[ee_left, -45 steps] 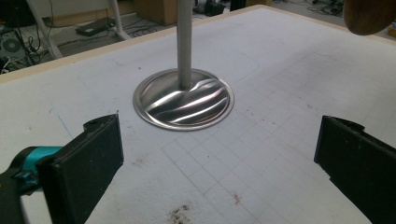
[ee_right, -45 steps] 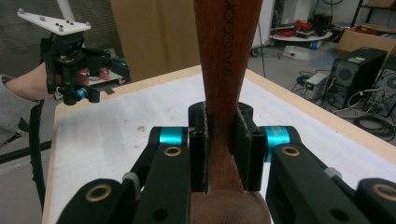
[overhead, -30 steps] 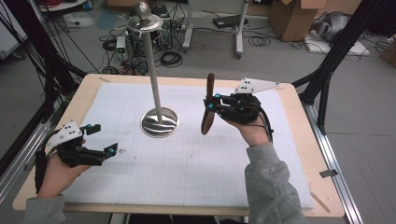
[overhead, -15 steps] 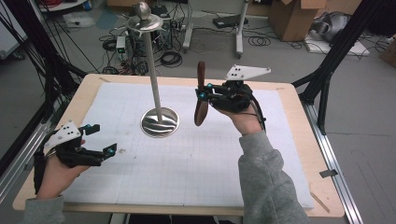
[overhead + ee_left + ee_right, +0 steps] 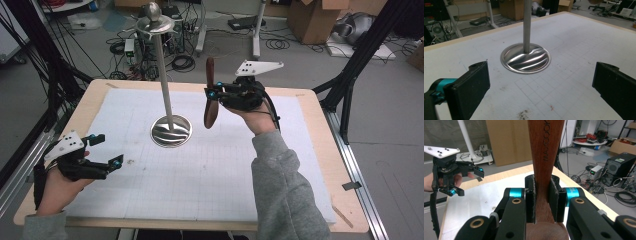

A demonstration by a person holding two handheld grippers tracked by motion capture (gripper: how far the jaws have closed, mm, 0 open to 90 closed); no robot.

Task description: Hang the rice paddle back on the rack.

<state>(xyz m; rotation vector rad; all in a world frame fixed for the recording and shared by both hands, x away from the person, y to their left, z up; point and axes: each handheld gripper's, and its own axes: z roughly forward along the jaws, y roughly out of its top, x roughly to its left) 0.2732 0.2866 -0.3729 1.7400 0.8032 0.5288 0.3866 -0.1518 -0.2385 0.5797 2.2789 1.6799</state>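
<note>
Right gripper [image 5: 216,94], raised above the table [image 5: 320,165], jaws clamped on the narrow neck of a wooden spatula [image 5: 210,95] held roughly upright, blade end down, right of the metal stand [image 5: 171,131]. Left gripper [image 5: 107,150] low over the white mat [image 5: 200,175] at the near left, jaws wide apart, nothing between them. The spatula's blade shape is hard to make out.

Grey concrete floor [image 5: 380,125] around a wood-edged table [image 5: 320,150] covered by a white gridded mat [image 5: 200,175]. Upper left of the high view: tangled black cables [image 5: 182,62] and small electronics boxes. Upper right: cardboard boxes [image 5: 312,20]. Black frame struts [image 5: 367,55] rise at both sides. In the right gripper view, a computer tower [image 5: 620,167] at right.
</note>
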